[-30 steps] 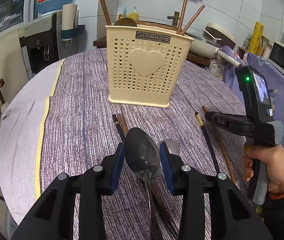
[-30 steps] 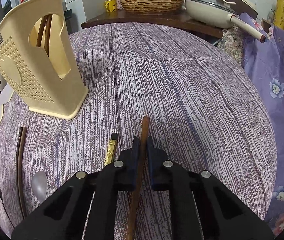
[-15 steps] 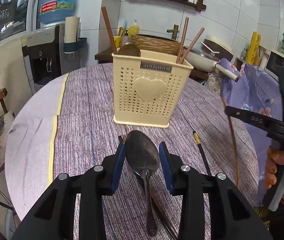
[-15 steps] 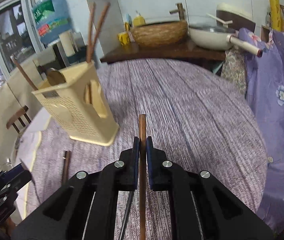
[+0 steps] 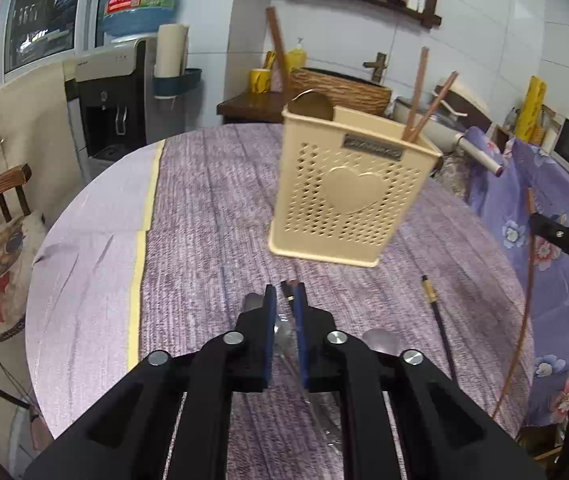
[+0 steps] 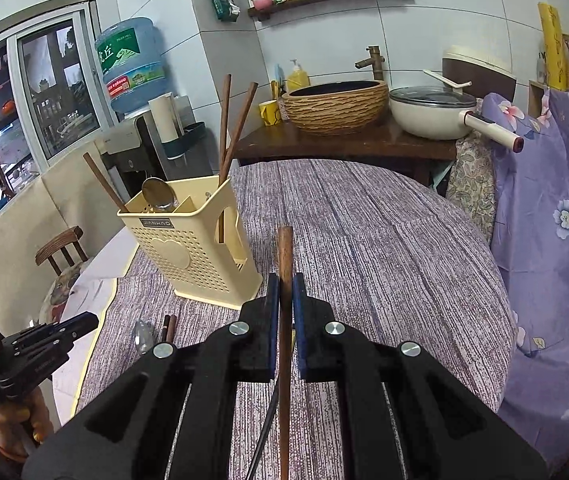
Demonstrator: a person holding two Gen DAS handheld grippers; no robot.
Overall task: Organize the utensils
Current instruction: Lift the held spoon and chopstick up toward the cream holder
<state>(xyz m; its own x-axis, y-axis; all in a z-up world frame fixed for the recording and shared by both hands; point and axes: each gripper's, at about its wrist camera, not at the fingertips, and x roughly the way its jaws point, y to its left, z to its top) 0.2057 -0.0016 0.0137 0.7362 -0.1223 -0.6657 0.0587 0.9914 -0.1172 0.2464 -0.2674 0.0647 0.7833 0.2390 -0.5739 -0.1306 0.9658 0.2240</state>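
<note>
A cream perforated utensil holder (image 5: 348, 196) stands on the purple-clothed round table (image 5: 212, 216) and holds a spoon and several brown chopsticks; it also shows in the right wrist view (image 6: 196, 252). My left gripper (image 5: 283, 320) has its jaws nearly closed, with a blurred metal spoon (image 5: 282, 340) between them. Another spoon bowl (image 5: 380, 340) lies just right of it. My right gripper (image 6: 283, 312) is shut on a brown chopstick (image 6: 284, 256), held above the table to the right of the holder. A black chopstick (image 5: 436, 316) lies on the cloth.
A spoon (image 6: 144, 336) and dark chopsticks (image 6: 169, 326) lie before the holder. A wooden chair (image 5: 0, 196) stands left of the table. A water dispenser (image 5: 120, 104), a woven basin (image 6: 336, 106) and a pan (image 6: 432, 114) are behind it. A floral cloth (image 6: 556, 216) hangs right.
My left jaws closed from wide open to a narrow gap around the spoon. My right gripper lifted the brown chopstick off the table and higher.
</note>
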